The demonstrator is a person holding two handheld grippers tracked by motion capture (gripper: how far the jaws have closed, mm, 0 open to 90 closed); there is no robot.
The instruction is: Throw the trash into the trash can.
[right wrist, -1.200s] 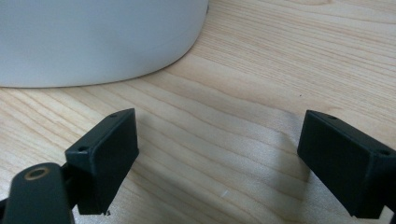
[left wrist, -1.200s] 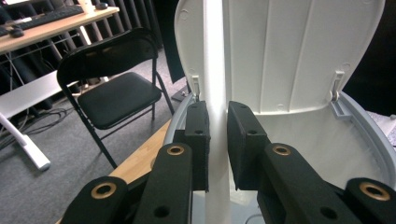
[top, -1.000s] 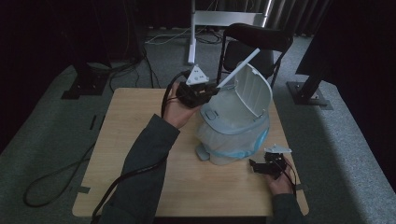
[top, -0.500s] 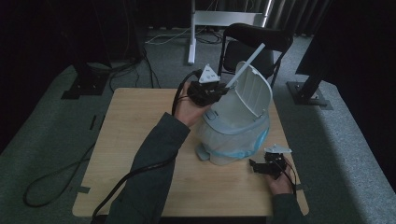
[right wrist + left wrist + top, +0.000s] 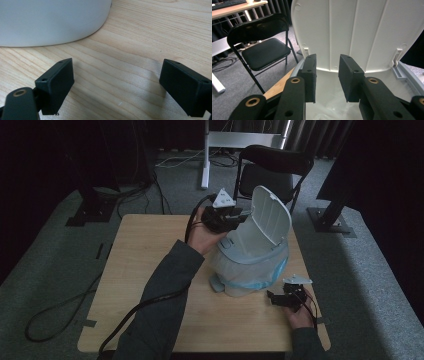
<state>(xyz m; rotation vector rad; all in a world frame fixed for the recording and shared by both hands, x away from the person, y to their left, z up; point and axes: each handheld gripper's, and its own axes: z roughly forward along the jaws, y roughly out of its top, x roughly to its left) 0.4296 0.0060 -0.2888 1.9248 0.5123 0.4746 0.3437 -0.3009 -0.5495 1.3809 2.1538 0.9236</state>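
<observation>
Toward the left of the pale wooden table [image 5: 145, 250], the boards lie bare up to the person's dark sleeve [image 5: 160, 310], which reaches forward to the left gripper [image 5: 239, 216] at the back rim of the white plastic waste bin with a blue-edged liner [image 5: 252, 265]. That bin stands right of the table's middle, and its ribbed white hinged lid [image 5: 270, 217] is tipped up nearly upright. In the left gripper view the two black jaws stand about half apart with the lid's lower edge [image 5: 352, 32] just beyond their tips; they have just been opening, and nothing sits between the pads [image 5: 310, 75], so the lid seems to have been let go and to stand by itself. Behind the bin a black folding chair [image 5: 275, 167] stands on the grey floor. Right of the bin, near the table's front edge, the right gripper [image 5: 274, 298] rests low on the wood with its jaws spread wide and empty, the bin's curved white wall [image 5: 50, 22] just ahead of it. The step in hand looks like the release after raising the lid; the next move probably calls for drawing the left gripper back without knocking the lid, so it does not fall shut.
</observation>
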